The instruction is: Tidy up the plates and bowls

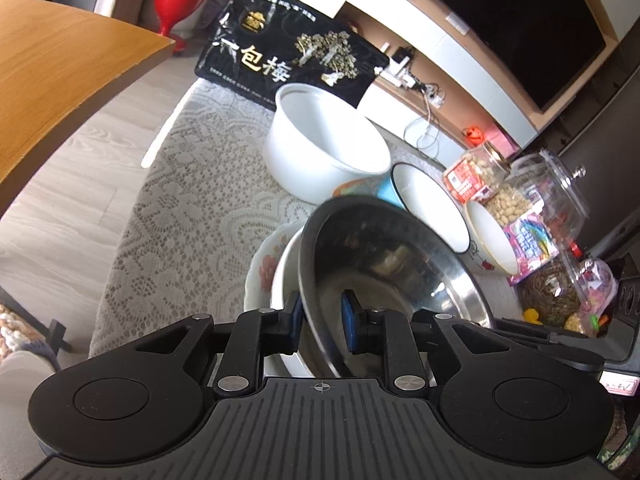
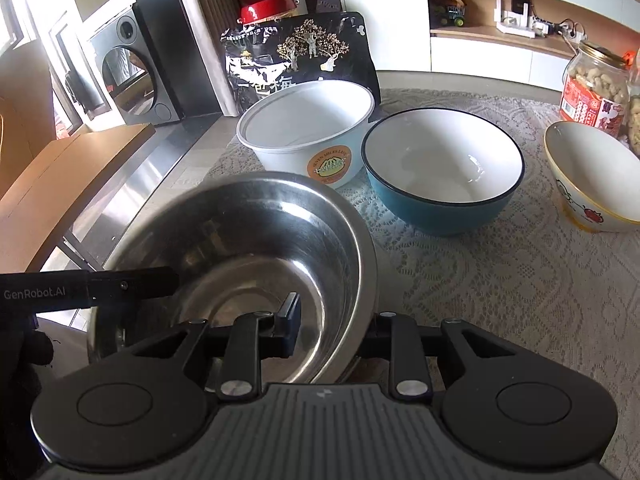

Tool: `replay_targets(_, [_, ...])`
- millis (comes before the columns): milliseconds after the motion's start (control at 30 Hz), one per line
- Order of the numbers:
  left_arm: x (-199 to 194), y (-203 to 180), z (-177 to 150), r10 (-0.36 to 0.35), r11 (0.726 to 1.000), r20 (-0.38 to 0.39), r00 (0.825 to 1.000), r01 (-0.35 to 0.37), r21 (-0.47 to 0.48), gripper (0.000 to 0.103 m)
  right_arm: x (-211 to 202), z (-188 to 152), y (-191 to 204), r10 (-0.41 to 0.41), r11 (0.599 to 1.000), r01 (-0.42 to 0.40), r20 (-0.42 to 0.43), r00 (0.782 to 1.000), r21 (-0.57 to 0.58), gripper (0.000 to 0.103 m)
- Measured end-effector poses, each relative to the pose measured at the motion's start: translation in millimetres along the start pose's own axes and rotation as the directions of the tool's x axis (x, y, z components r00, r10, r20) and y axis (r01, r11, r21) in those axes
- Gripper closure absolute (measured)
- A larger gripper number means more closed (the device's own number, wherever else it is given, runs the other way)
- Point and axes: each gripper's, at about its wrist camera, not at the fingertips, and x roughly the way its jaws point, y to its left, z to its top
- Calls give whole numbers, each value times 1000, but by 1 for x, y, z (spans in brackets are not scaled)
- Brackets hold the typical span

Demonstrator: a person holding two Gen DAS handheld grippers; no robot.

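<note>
Steel bowl (image 2: pixel 240 264) rim is clamped by both left tool (image 1: pixel 322 322) and right tool (image 2: pixel 332 334); should be lowered level, centred over white bowl (image 1: pixel 286 280).

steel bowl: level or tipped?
Tipped. The steel bowl leans on edge, both grippers clamping its rim: left gripper, right gripper.

Home living room; TV (image 1: pixel 520 20); lace tablecloth (image 1: pixel 192 208)
</note>
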Motion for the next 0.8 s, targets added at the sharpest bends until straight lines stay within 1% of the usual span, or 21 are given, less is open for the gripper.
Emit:
replay_targets(67, [-1,5,2,-19,999,8,1000,19,-30,80,-1,0,-1,2,1000,-2,-1,1000,6,78])
replay_targets(200, [-1,0,0,-9,1000,10,1000,9,-5,80,-3,-1,-1,0,1000,0,-1,1000,15,78])
replay_targets(400, [-1,0,0,-9,1000,12,1000,9,-4,81,-14,1,-4,12,1000,-12,11,1000,17,75])
replay_targets(500, [-1,0,-1,-6,1000,18,1000,6,-2,81,-20,1,-7,-8,1000,8,26,1000,22,73])
replay_targets(600, [-3,0,-1,1,1000,36,999,-1,0,82,-27,1,-13,-22,999,20,51,998,38,73])
replay_targets(700, [-3,-1,-2,8,1000,40,999,-8,-3,83,-30,1,-15,-38,999,37,61,997,17,73])
replay_targets(800, [-2,-3,-2,17,1000,37,999,-18,12,84,-26,-3,-11,-33,999,34,45,998,-11,74])
